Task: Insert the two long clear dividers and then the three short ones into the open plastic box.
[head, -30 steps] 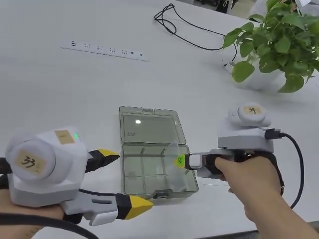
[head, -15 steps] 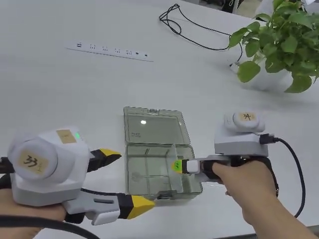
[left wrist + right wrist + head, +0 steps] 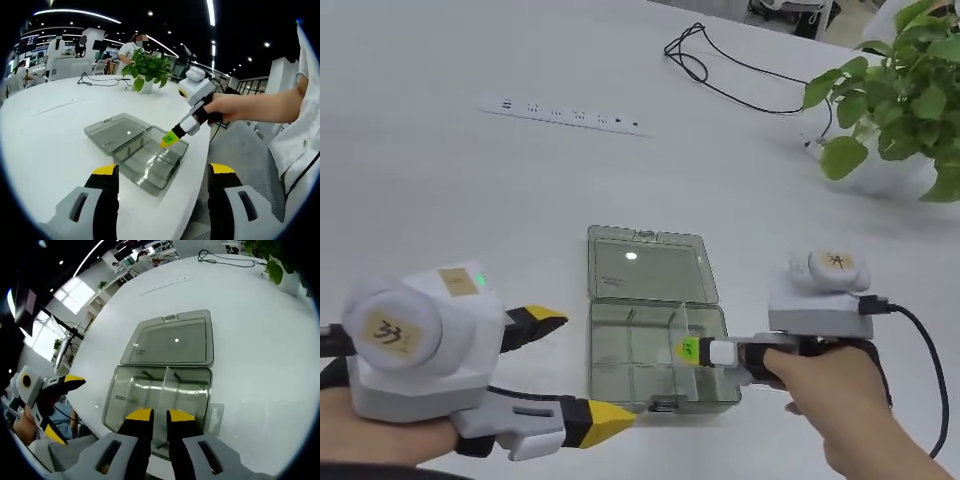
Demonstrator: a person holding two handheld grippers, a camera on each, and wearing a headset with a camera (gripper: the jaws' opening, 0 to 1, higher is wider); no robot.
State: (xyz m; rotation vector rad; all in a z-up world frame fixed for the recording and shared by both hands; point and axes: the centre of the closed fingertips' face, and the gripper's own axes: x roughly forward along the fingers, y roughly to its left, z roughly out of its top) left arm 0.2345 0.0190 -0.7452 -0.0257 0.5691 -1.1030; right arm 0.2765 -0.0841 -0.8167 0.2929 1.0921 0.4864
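Note:
The open plastic box (image 3: 620, 345) lies near the table's front edge, its lid (image 3: 650, 262) flat on the far side. A few clear partitions stand in its base (image 3: 127, 390). My right gripper (image 3: 688, 350) reaches in from the right and is shut on a clear divider (image 3: 678, 325), held upright over the right part of the base. In the right gripper view the divider (image 3: 164, 390) runs edge-on ahead of the right gripper (image 3: 160, 415). My left gripper (image 3: 575, 370) hovers open left of the box, holding nothing. The left gripper (image 3: 163, 200) faces the box (image 3: 145, 150).
A small clear piece (image 3: 216, 417) lies on the table just right of the box. Farther back are a white power strip (image 3: 565, 115), a black cable (image 3: 740, 70) and a potted plant (image 3: 900, 110). The table's front edge is close behind the box.
My right gripper has moved the divider a little lower and further in over the box's right part. The left gripper has stayed open beside the box. The head camera has shifted.

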